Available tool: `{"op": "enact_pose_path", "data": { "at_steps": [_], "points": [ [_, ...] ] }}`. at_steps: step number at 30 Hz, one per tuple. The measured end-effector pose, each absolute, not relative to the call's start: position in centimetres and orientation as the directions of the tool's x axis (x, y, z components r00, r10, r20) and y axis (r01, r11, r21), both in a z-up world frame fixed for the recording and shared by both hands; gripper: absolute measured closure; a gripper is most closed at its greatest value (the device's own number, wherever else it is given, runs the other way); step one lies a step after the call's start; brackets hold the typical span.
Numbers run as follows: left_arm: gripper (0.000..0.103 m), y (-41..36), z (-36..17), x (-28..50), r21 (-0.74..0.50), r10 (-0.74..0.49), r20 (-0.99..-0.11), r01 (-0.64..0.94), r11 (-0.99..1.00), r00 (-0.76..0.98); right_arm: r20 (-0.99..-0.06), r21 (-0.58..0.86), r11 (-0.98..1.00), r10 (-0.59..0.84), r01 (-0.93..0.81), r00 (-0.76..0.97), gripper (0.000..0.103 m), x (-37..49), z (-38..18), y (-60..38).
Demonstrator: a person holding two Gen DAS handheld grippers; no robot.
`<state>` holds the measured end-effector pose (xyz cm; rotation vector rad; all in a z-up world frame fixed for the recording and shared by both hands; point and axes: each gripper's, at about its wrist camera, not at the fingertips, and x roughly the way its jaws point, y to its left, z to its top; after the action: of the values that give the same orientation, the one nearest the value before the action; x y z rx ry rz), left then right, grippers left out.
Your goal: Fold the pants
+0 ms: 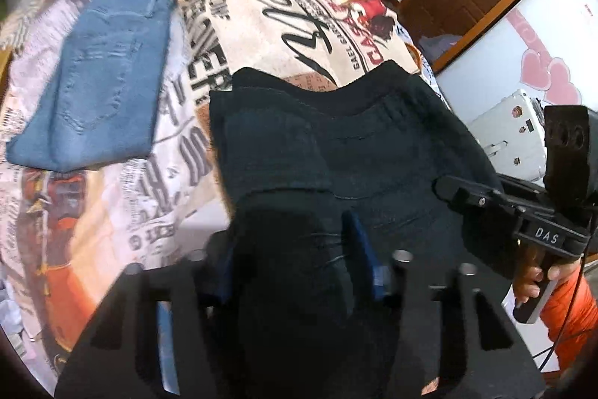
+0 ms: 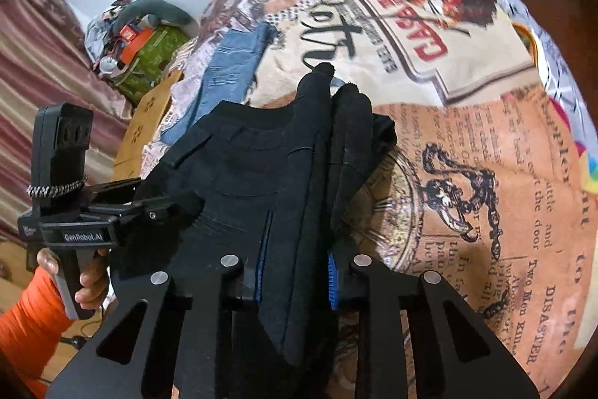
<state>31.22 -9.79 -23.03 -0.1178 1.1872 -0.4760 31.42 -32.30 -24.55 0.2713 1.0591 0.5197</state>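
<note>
While both fingers clamp black pants | lifted

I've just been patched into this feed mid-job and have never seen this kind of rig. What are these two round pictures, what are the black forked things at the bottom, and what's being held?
No robot here: a person holds a handheld two-finger gripper in each hand. Each round picture comes from a fisheye camera on one gripper, looking along its fingers. In the left wrist view, the left gripper is clamped on the black pants; the right gripper comes in from the side. In the right wrist view, that right gripper also pinches the black pants. Underneath lies a newspaper-print bedspread, with folded blue jeans resting on it.
</note>
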Motion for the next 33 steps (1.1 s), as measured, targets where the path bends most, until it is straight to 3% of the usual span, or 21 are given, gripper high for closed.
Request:
{"op": "enact_pose_path", "data": {
  "at_steps": [9, 17, 33],
  "points": [
    [0.069, -7.1, -19.8, 29.6, -0.377, -0.464, -0.809, 0.288, 0.88, 0.359, -0.719, 0.381, 0.85, 0.52, -0.363, 0.462, 0.083, 31.4, -20.9, -29.7],
    [0.071, -3.8, -16.0, 30.2, -0.368, -0.466, -0.74, 0.288, 0.884, 0.484, -0.669, 0.345, 0.84, 0.533, -0.419, 0.518, 0.084, 32.3, -17.9, -27.4],
    [0.071, 6.2, -12.7, 36.4, -0.231, -0.286, -0.715, 0.171, 0.958, 0.638, -0.586, 0.287, 0.79, 0.592, -0.541, 0.553, 0.084, 39.2, -16.3, -16.8]
  ]
}}
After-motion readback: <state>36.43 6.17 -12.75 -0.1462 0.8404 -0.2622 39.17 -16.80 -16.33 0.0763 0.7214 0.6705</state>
